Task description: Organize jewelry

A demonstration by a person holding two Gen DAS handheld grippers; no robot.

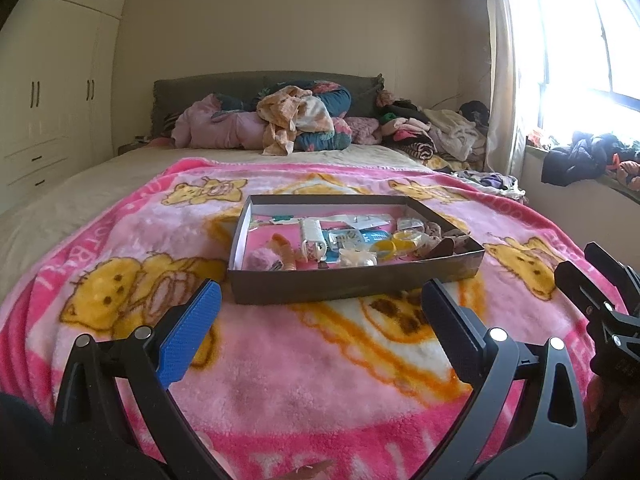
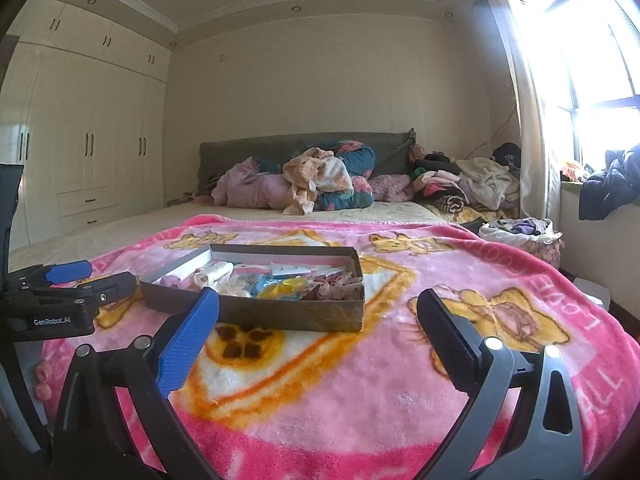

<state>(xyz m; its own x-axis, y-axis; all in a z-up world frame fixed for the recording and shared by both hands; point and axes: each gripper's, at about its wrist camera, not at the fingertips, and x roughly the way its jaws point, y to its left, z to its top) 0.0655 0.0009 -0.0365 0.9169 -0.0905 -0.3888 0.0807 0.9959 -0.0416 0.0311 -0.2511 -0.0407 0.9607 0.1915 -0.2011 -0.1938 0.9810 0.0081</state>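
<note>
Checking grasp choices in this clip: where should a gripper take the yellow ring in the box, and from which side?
Probably from above, pinching one stretch of the yellow ring's band, one finger inside the hole and one outside. It seems to lie flat among clutter inside the box, whose walls block a level side approach. The open left gripper faces the near wall.

Both my wrist cameras sit low over the foot of the bed (image 1: pixel 60 208), facing the headboard. Left looks straight at the box (image 1: pixel 352 280); right views it from farther right.
</note>
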